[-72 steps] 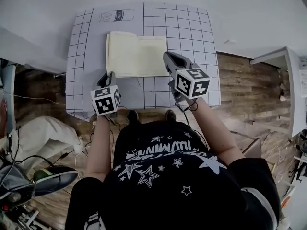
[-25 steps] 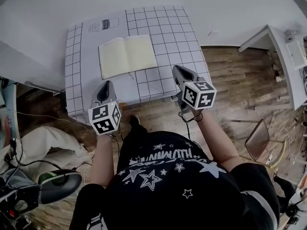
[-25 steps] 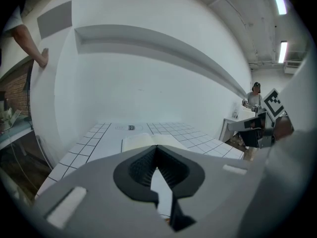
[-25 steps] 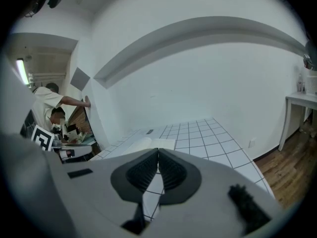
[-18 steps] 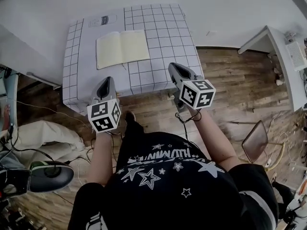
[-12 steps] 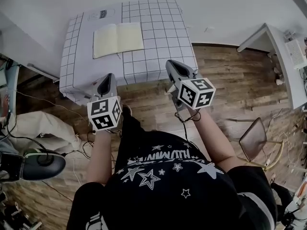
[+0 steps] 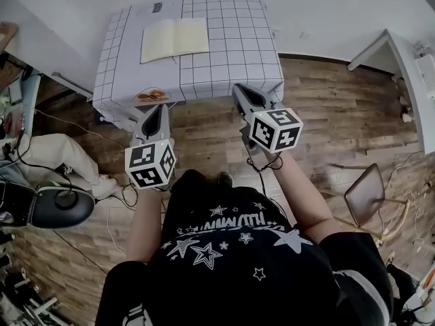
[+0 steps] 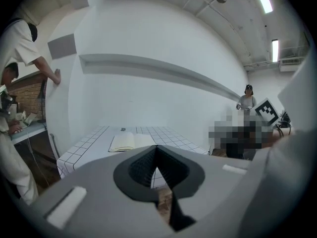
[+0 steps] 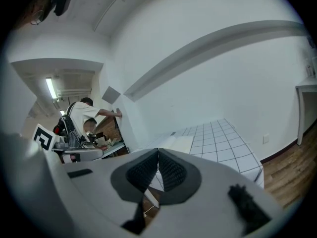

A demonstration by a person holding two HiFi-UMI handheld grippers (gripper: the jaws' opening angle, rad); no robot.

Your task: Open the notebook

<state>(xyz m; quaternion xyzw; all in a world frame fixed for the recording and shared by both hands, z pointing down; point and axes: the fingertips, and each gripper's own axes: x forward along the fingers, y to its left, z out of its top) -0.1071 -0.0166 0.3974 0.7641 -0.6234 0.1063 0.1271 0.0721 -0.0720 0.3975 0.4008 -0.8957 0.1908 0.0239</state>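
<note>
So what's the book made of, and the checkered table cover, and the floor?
The notebook looks like paper: matte, cream pages lying open flat. The table cover seems cloth or thin plastic sheet, since it drapes over the edge. The floor looks like wood planks or laminate, with brown grain and seams.

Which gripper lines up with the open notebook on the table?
The left gripper: in the head view it sits straight below the notebook, while the right gripper lies past its right edge.
</note>
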